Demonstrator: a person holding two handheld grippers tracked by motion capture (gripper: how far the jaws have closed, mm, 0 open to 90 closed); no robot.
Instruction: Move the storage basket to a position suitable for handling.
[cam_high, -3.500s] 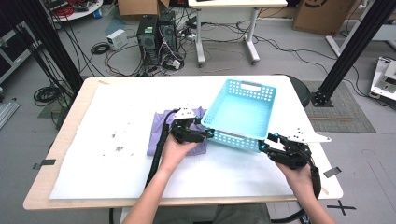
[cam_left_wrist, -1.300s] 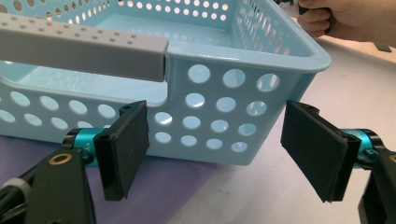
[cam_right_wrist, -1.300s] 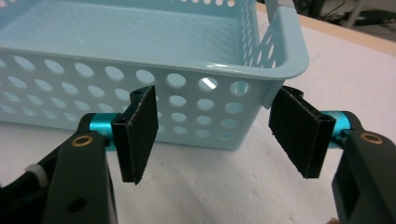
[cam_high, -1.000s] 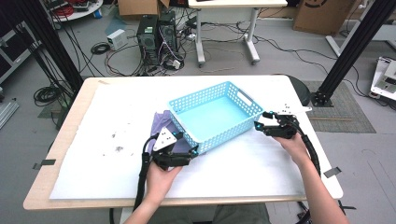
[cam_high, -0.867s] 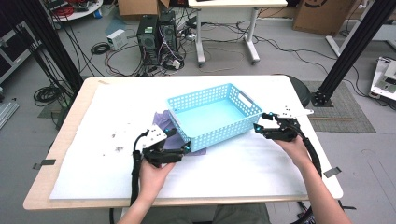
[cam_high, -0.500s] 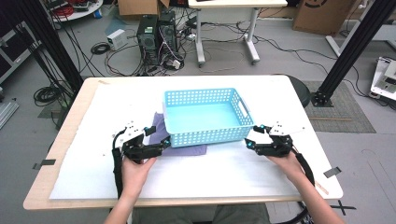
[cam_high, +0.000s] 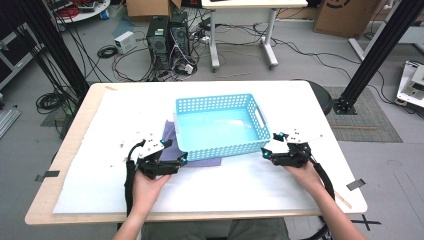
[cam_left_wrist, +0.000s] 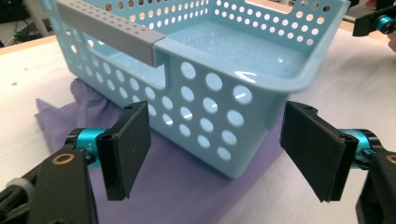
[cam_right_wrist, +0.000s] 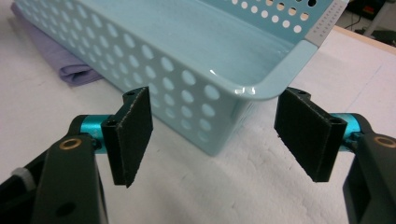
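A light blue perforated basket (cam_high: 220, 148) stands square on the white-covered table, partly on top of a purple cloth (cam_high: 167, 135). My left gripper (cam_high: 174, 151) is at its front left corner. In the left gripper view the jaws (cam_left_wrist: 217, 154) are open around that corner of the basket (cam_left_wrist: 205, 116), with the pads clear of it and the cloth (cam_left_wrist: 79, 112) beneath. My right gripper (cam_high: 272, 145) is at the front right corner. Its jaws (cam_right_wrist: 215, 140) have just been opening and straddle the corner of the basket (cam_right_wrist: 177, 79) without touching it.
The table (cam_high: 80, 150) has bare white cover to the left, to the right and in front of the basket. Beyond its far edge are computer towers (cam_high: 167, 35), cables and another table's legs on the floor.
The basket has swung from a diagonal to square with the table edge and sits on the cloth. Both hands came toward the near edge with it. The right jaws have spread wider.
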